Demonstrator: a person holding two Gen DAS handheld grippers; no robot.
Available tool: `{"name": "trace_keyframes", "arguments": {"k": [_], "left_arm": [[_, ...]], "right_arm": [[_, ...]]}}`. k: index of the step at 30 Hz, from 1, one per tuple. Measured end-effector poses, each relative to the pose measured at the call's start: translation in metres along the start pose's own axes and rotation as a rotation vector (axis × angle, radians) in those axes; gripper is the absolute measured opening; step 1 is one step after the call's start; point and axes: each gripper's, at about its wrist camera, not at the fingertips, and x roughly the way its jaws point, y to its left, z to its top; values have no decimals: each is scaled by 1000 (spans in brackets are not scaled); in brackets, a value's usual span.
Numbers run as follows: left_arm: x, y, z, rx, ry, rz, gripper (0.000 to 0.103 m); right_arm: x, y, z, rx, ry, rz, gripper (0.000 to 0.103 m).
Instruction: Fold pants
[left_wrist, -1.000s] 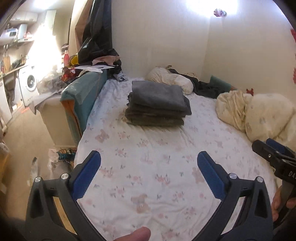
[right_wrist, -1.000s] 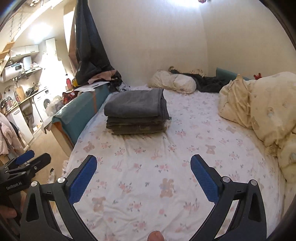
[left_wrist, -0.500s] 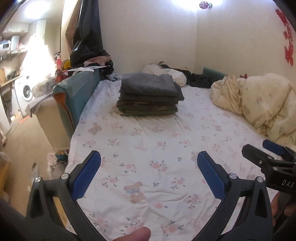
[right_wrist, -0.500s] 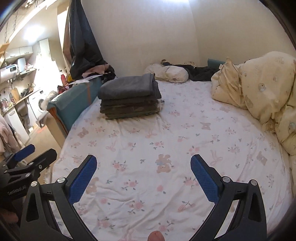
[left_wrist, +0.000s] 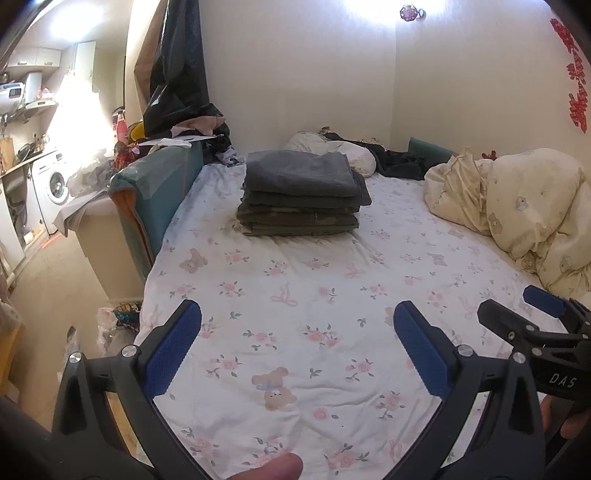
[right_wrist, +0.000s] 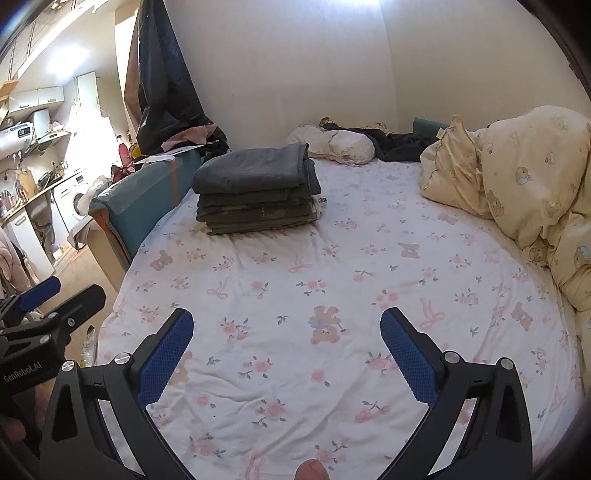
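Compared with a second ago, both cameras now sit lower and nearer the near edge of the bed, and the stack of folded dark grey and olive pants looks larger and more level than before. That stack is the landmark: it lies on the white bed sheet printed with pink flowers and teddy bears, toward the far left part of the bed, with nothing touching it.

The left gripper hangs over the sheet well short of the stack, its blue-padded fingers spread wide with only sheet between them. The right gripper does the same — fingers apart, holding nothing. Each shows at the edge of the other's view.

Right of the stack, well apart, a crumpled cream duvet with a bear print piles up along the wall. Behind the stack lie a pale patterned pillow and a heap of black clothing. Left of the stack stands a teal padded bed end, with a black plastic sheet hanging above it — beyond that, a white washing machine. The sheet between grippers and stack is bare.
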Motion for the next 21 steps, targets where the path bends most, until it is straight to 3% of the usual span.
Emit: {"name": "trace_keyframes", "arguments": {"k": [21], "left_arm": [[2, 3, -1, 0, -6, 1, 103]], "right_arm": [[3, -4, -2, -3, -5, -8, 103]]}}
